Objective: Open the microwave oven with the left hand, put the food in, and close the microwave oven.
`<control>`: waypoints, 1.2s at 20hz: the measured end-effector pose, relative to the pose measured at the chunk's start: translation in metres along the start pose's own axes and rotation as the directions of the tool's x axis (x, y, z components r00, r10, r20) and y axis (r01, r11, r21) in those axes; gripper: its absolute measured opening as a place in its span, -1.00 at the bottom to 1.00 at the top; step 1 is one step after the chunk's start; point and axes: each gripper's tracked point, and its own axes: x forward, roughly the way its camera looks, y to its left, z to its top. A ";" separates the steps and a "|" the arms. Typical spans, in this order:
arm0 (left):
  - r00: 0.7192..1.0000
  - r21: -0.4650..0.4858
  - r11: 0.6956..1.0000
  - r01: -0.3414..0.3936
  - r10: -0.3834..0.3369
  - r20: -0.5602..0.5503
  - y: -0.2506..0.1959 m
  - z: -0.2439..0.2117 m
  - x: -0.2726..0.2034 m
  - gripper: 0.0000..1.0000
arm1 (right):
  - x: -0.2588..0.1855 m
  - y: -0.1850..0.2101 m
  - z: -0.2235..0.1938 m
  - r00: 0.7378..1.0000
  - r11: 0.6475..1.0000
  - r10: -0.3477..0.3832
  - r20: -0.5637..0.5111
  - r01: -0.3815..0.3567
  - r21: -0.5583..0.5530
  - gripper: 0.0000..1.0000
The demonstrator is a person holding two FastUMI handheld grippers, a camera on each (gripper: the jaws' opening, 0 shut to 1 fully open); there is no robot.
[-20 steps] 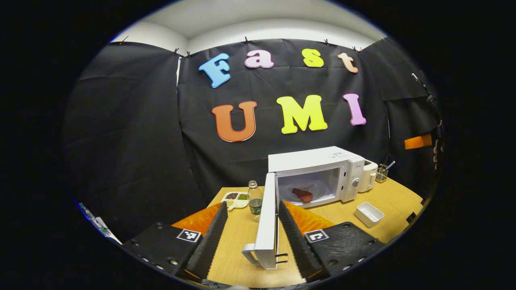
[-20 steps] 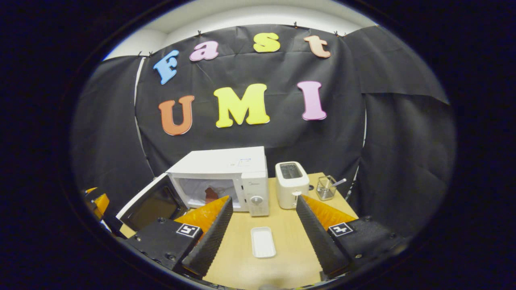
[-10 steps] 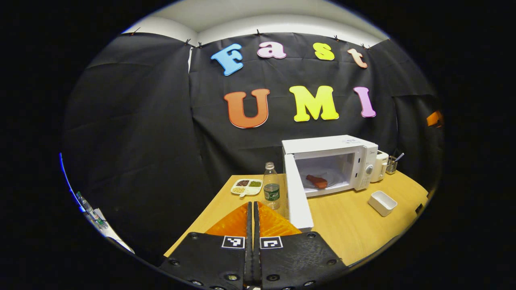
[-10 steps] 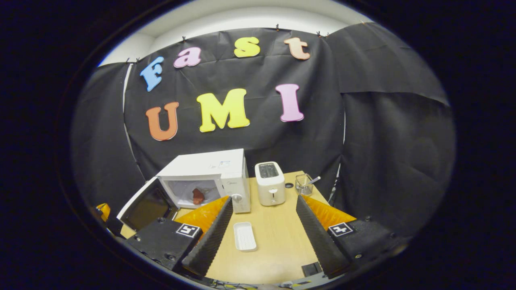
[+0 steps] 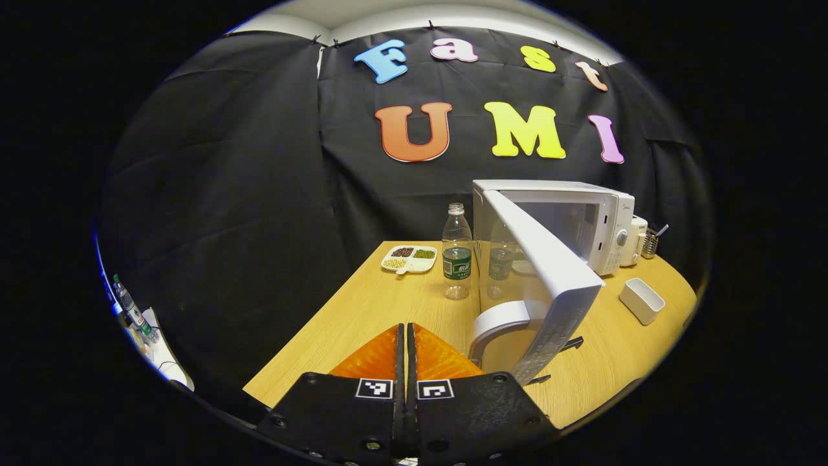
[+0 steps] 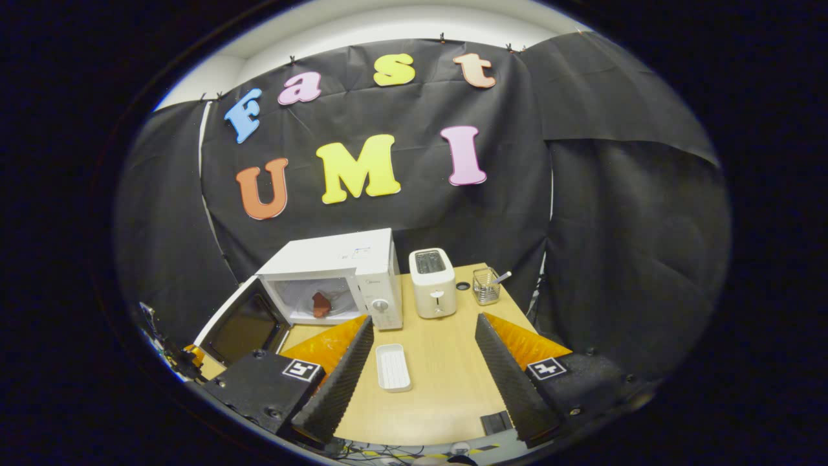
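Note:
In the left gripper view the white microwave (image 5: 582, 217) stands at the right of the wooden table. Its door (image 5: 550, 285) hangs partly open toward me, outer face and curved handle (image 5: 501, 317) showing. My left gripper (image 5: 406, 331) is shut with nothing in it, just left of the handle and apart from it. In the right gripper view the microwave (image 6: 336, 265) has its door (image 6: 242, 320) swung out to the left. A piece of red food (image 6: 320, 303) lies inside the cavity. My right gripper (image 6: 424, 382) stands open over the table, holding nothing.
A water bottle (image 5: 457, 252) and a divided tray of beans (image 5: 409, 259) stand left of the microwave. An empty white dish (image 6: 392, 367) lies between my right fingers. A toaster (image 6: 432, 291) and a wire holder (image 6: 485, 286) sit right of the microwave.
My left gripper let go of the door edge, shut, and moved round to the door's outer side near the handle. My right gripper drew back slightly, still open.

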 end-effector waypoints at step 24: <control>0.928 0.064 0.926 0.372 -0.369 -0.043 -0.242 0.005 -0.002 -1.00 | 0.035 -0.057 -0.022 0.995 0.999 -0.005 -0.099 0.010 0.051 1.00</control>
